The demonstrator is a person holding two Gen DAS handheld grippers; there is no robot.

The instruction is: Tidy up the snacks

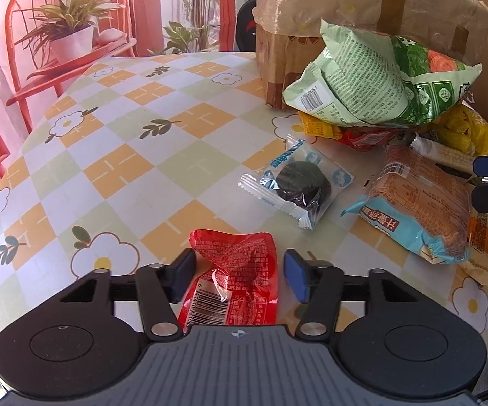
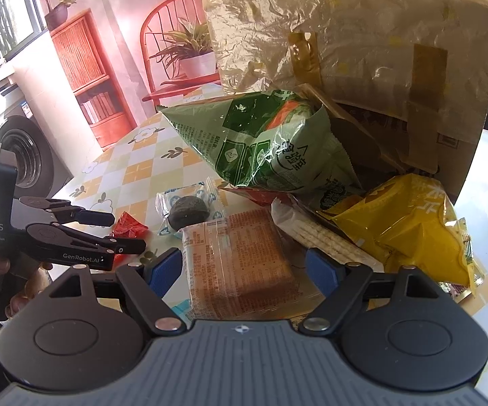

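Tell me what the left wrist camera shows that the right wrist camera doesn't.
Only the left wrist view shows the red packet's barcode lying between the left gripper's fingers, with a gap beside the blue pad. Only the right wrist view shows the washing machine, the bookshelf and the hand holding the left gripper. Both show the green bag, dark cookie pack, cracker pack and cardboard box.

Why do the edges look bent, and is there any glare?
Left wrist view: the fisheye lens curves the table edge and darkens the corners; sunlight glints on the red packet. Right wrist view: same bending; strong glare on the green bag.
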